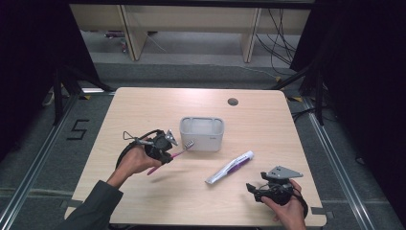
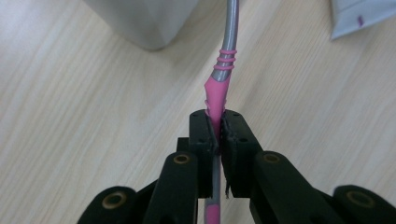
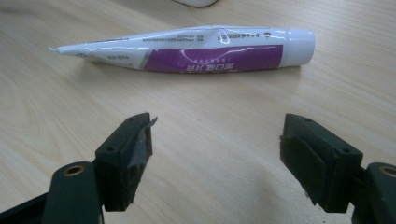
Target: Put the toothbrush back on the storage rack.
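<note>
One toothbrush (image 1: 170, 156), pinched by its handle in the left gripper (image 1: 165, 146), held in the air above the table (image 1: 143, 110) just left of the bin. Handle is pink at the grip, going to grey with three thin pink rings; white bristle head (image 1: 189, 143) sits close to the bin's front left corner. In the left gripper view the pads are pressed tight on the pink section (image 2: 215, 100). One grey rectangular bin (image 1: 201, 133), open top, mid-table. One toothpaste tube (image 1: 230, 167), white with a purple band, lying flat and well apart from the brush, cap towards the bin. Two grippers: the right gripper (image 1: 253, 189) has its jaws spread wide with nothing between them, just short of the tube (image 3: 187, 49).
</note>
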The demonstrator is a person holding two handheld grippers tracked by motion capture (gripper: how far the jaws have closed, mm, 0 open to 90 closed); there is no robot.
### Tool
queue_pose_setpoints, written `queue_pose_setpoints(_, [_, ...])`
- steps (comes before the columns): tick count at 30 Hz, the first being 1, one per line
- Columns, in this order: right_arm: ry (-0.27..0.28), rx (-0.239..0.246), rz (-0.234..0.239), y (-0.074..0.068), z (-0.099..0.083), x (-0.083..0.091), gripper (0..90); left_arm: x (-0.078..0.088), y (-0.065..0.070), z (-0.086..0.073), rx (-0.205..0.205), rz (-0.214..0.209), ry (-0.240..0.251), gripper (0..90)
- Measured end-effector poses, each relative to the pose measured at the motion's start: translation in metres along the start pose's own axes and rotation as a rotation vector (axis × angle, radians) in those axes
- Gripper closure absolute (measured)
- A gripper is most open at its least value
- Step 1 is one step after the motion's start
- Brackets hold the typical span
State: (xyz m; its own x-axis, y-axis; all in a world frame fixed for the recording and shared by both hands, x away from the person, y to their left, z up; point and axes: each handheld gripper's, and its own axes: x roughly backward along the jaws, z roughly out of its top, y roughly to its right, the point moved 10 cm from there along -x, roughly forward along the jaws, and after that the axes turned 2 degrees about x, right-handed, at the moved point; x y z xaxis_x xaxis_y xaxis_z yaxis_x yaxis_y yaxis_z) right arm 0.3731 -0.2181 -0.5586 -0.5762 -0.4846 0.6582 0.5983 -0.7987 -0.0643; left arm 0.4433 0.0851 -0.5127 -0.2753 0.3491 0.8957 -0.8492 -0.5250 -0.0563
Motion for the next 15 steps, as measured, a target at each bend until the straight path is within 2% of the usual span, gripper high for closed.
queue_pose_setpoints(1, [0.009,0.018,-0.006,0.002,0.001,0.0,26.2,0.003,0.0,0.003,0.001,0.003,0.018,82.7])
queue_pose_setpoints(5, [0.006,0.009,-0.004,0.001,0.001,0.0,26.2,0.011,-0.001,0.015,0.025,-0.004,0.113,82.7])
queue_pose_setpoints(8, [0.005,0.006,-0.001,0.001,0.0,0.0,26.2,0.018,-0.001,0.024,0.059,-0.012,0.193,82.7])
queue_pose_setpoints(12, [0.012,0.024,-0.011,0.003,0.001,0.001,26.2,0.027,-0.006,0.032,0.08,-0.005,0.281,82.7])
queue_pose_setpoints(14, [0.006,0.003,-0.001,0.001,0.001,0.0,26.2,0.031,-0.008,0.034,0.091,-0.011,0.303,82.6])
queue_pose_setpoints(15, [0.004,0.004,-0.002,0.001,0.0,0.0,26.2,0.032,-0.01,0.035,0.1,0.0,0.318,82.7])
